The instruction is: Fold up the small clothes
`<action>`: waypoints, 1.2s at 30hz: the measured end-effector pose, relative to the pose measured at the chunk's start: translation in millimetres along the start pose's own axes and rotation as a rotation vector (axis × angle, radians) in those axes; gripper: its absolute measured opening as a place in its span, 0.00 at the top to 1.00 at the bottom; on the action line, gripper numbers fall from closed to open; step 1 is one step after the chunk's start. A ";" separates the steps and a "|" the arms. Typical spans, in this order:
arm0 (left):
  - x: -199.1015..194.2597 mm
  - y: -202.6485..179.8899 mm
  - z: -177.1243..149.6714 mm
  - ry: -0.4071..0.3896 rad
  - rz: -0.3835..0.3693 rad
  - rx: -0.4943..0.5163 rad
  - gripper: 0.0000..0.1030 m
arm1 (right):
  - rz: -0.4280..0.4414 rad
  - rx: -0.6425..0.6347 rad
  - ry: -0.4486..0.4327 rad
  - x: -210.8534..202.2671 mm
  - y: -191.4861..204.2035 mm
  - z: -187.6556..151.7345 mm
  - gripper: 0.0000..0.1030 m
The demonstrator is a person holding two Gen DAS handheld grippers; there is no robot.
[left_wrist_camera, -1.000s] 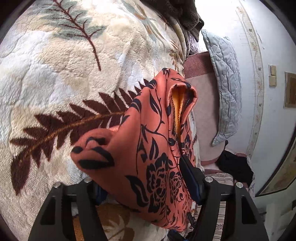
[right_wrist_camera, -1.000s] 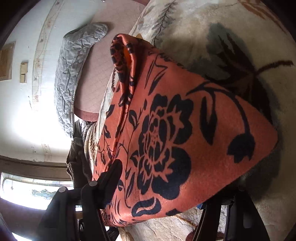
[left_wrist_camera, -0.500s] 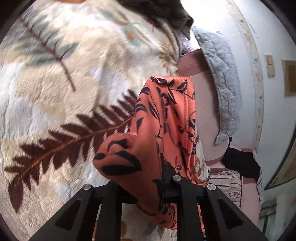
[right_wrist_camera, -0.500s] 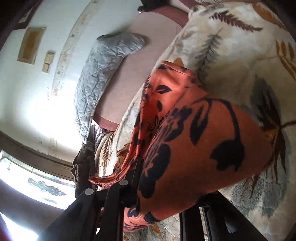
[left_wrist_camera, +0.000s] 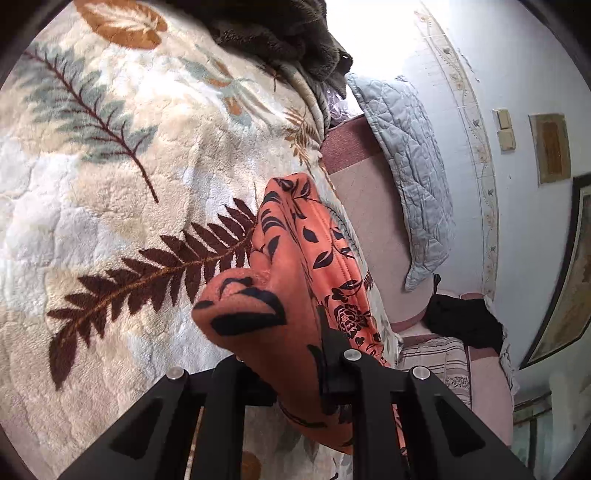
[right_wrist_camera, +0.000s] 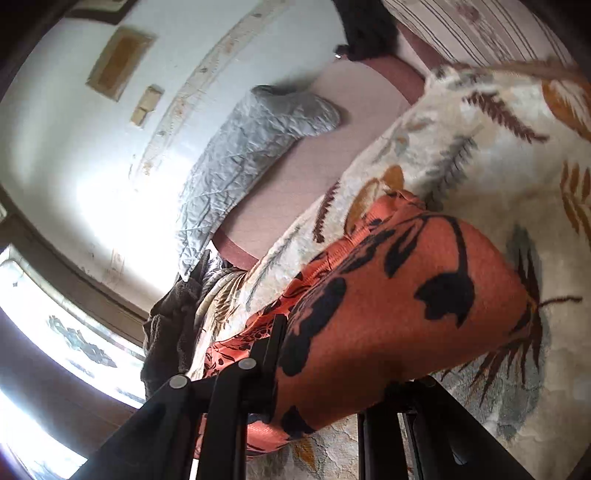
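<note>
1. We see no box or basket, so nothing sits inside one.
2. A fluffy blanket (left_wrist_camera: 122, 206) with big leaf shapes covers the bed. A grey quilted pillow (left_wrist_camera: 417, 192) leans on a pale blue wall (left_wrist_camera: 517, 66), and a dark brown cloth (left_wrist_camera: 280, 33) lies at the far edge of the blanket.
3. The orange cloth (left_wrist_camera: 295, 280) has black flowers and leaves. It is bunched up and hangs just over the blanket.
4. Our left gripper (left_wrist_camera: 295, 373) is clenched on one end of the orange cloth. Our right gripper (right_wrist_camera: 321, 380) is clenched on the other end.
</note>
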State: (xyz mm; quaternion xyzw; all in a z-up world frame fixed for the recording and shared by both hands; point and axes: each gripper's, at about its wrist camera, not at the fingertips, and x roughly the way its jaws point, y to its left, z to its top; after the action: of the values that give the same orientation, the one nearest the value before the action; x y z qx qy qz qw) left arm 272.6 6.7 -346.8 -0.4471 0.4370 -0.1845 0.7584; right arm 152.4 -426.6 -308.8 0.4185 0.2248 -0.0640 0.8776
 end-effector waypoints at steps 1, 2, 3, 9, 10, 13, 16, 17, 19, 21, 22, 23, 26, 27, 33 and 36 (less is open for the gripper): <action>-8.4 -0.4 -3.9 -0.008 -0.001 0.007 0.85 | -0.016 -0.030 0.009 -1.6 2.9 -2.3 0.84; -16.0 0.7 -7.8 -0.016 0.003 0.009 0.85 | -0.030 -0.024 0.032 -1.6 0.0 -5.6 0.84; -22.3 3.1 -11.6 -0.020 0.018 0.008 0.85 | -0.042 -0.001 0.064 -0.2 -5.1 -9.4 0.84; -37.9 28.2 -44.3 0.045 0.142 0.034 0.85 | -0.121 0.079 0.185 -17.6 -36.5 -35.3 0.83; -38.9 34.6 -47.1 0.065 0.143 0.023 0.84 | -0.138 0.080 0.198 -21.3 -39.8 -40.1 0.83; -43.9 48.1 -48.1 0.132 0.166 0.002 0.82 | -0.205 0.161 0.311 -22.7 -63.5 -52.4 0.78; -67.6 48.2 -46.7 0.123 0.177 0.029 0.78 | -0.231 0.324 0.317 -50.5 -94.0 -51.4 0.63; -77.5 45.3 -47.3 0.110 0.190 0.053 0.78 | -0.235 0.348 0.284 -66.2 -100.9 -47.1 0.48; -96.0 35.1 -49.4 0.067 0.224 0.118 0.78 | -0.283 0.354 0.170 -103.5 -108.4 -34.7 0.36; -112.1 15.1 -53.7 -0.006 0.271 0.228 0.77 | -0.321 0.291 0.054 -134.7 -103.8 -20.3 0.36; -118.5 1.4 -56.6 -0.057 0.295 0.299 0.74 | -0.313 0.252 0.015 -143.7 -97.1 -15.1 0.36; -122.1 -14.1 -59.7 -0.099 0.309 0.368 0.71 | -0.293 0.214 -0.012 -148.1 -88.0 -11.1 0.36; -114.7 -57.3 -72.9 -0.125 0.303 0.554 0.35 | -0.214 0.072 0.021 -129.6 -49.7 -11.2 0.44; -105.0 -69.8 -76.1 -0.121 0.304 0.603 0.28 | -0.194 0.029 0.044 -118.4 -38.6 -14.7 0.51; -19.1 -52.1 -87.6 0.094 0.520 0.703 0.27 | -0.320 0.075 0.275 -48.8 -63.7 -43.9 0.58; -5.4 -39.6 -96.7 0.092 0.569 0.746 0.25 | -0.336 0.078 0.282 -44.5 -67.2 -39.8 0.66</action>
State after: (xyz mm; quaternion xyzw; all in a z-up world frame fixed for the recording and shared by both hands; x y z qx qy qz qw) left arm 194.0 -60.8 -332.0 0.0022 0.4793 -0.1332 0.8675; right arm 79.1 -442.7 -358.1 0.4135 0.4094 -0.1587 0.7976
